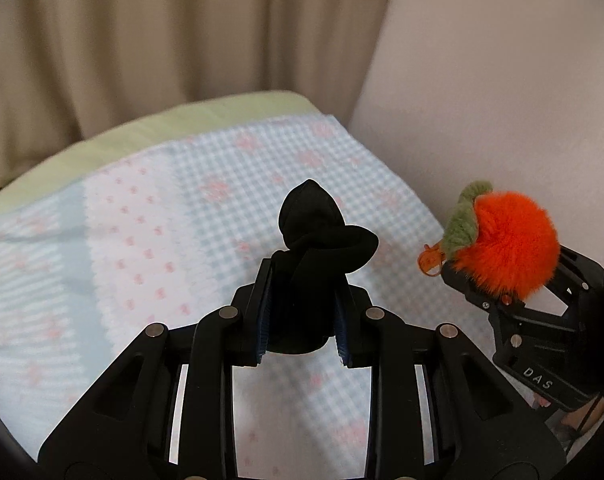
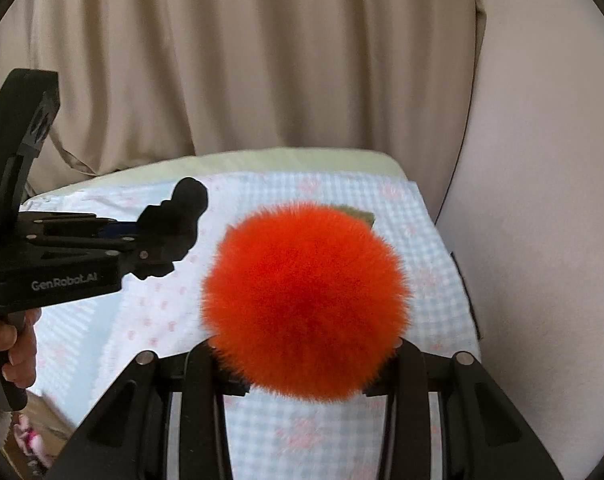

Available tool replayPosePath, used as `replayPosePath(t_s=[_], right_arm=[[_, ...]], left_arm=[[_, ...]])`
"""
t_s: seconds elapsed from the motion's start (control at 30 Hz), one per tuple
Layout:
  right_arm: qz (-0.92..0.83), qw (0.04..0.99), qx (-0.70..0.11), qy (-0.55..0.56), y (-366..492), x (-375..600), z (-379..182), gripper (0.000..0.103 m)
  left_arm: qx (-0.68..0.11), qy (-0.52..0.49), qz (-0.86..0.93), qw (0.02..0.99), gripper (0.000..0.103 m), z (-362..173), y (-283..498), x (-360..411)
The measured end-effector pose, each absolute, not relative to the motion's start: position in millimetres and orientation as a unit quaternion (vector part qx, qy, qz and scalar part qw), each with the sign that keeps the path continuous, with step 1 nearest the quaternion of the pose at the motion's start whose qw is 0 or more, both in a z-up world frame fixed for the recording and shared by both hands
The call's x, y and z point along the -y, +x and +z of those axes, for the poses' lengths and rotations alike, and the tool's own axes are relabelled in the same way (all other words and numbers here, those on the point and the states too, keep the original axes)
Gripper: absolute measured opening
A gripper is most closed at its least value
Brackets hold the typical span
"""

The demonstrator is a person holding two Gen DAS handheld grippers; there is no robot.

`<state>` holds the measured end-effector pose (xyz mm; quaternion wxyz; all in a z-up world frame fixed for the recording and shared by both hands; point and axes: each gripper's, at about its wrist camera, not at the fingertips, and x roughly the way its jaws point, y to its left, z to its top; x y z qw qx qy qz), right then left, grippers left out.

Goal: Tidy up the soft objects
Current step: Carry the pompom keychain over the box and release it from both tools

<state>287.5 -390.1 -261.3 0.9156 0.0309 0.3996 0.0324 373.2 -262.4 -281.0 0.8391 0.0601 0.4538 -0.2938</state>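
The left gripper (image 1: pixel 302 312) is clenched on a knotted black soft item (image 1: pixel 318 236), pinched between its blue-padded fingers (image 1: pixel 265 312) and held up above the bed, with most of the bundle standing out beyond the fingertips. The right gripper (image 2: pixel 306 376) grasps a fluffy orange pom-pom (image 2: pixel 306 300) with a green knitted cap (image 1: pixel 466 216), which bulges well past the jaws and hides most of them; a small orange clasp (image 1: pixel 432 260) hangs from its cap end. Both pieces are in the air, side by side but apart, over the checked blue-and-pink blanket (image 1: pixel 181 208) that covers a pale green mattress (image 1: pixel 205 120) by the beige curtain (image 1: pixel 161 40) and the wall. As a judgement, both soft objects are picked up and neither is placed yet. No bin or marked spot shows, so where they belong cannot be told; setting each down in order is what seems left.
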Motion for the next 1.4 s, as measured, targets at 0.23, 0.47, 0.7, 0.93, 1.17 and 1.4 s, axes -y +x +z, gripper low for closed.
replayPosePath(t_s=[0.23,0.47,0.7,0.93,1.17,1.4], right_arm=[[0.05,0.92,-0.388,0.025,245.1,355.0,-188.4,0.034],[0.089,0.918,-0.387,0.014,188.1,294.3,-138.5,0.034],[0.113,0.906,-0.407,0.03,128.6,230.5,-131.0,0.034],[0.111,0.888,-0.443,0.049,82.5,179.0,-148.7,0.034],[0.093,0.871,-0.48,0.053,54.9,145.4,-179.9,0.034],[0.063,0.852,-0.517,0.053,36.9,125.2,-228.1,0.034]], left_arm=[[-0.44,0.034,-0.257,0.86,0.023,-206.9,318.0,201.6],[-0.438,0.002,-0.204,0.876,0.023,-163.7,243.8,115.8],[-0.442,-0.01,-0.165,0.882,0.023,-143.6,177.0,31.3],[-0.457,-0.014,-0.139,0.878,0.023,-149.3,113.7,-40.6],[-0.497,-0.024,-0.129,0.858,0.023,-191.7,70.5,-82.5],[-0.541,-0.035,-0.136,0.829,0.023,-248.3,46.0,-99.7]])
